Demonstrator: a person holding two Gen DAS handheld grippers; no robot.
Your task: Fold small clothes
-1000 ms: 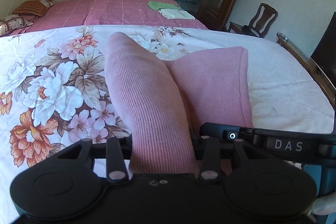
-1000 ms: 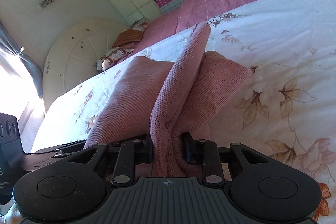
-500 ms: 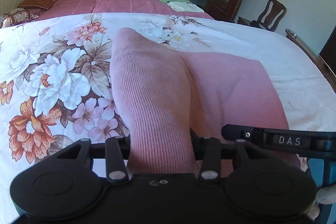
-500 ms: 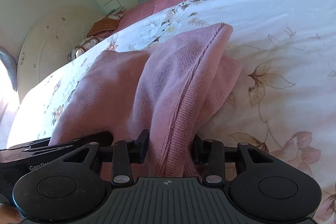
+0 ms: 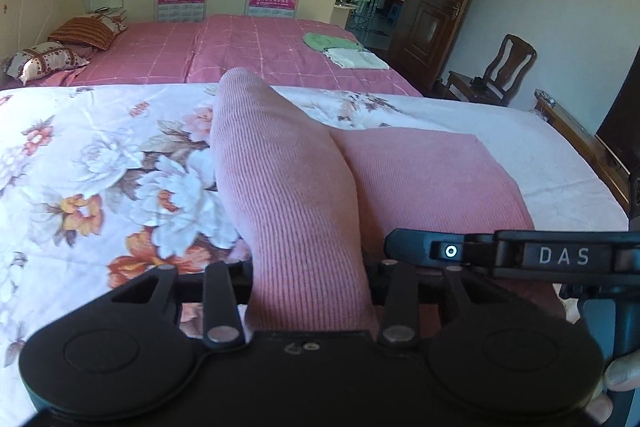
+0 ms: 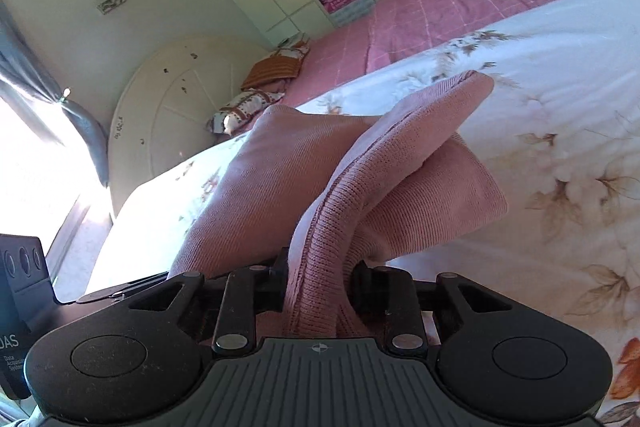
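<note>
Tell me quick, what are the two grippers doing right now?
Left gripper: shut on the pink knit garment, lifting a fold.
Right gripper: shut on the same pink knit garment.

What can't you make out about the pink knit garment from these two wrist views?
- Left wrist: near hem of the pink ribbed knit garment, hidden behind the left hand-held gripper.
- Right wrist: its pinched edge, hidden behind the right hand-held gripper.
- Both: garment type unclear, bunched.

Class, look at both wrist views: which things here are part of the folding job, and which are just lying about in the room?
In the job:
pink knit garment
left gripper, jaws shut on it
right gripper, jaws shut on it
floral bedsheet

Lying about:
green and white folded cloths
pillows
wooden chair
</note>
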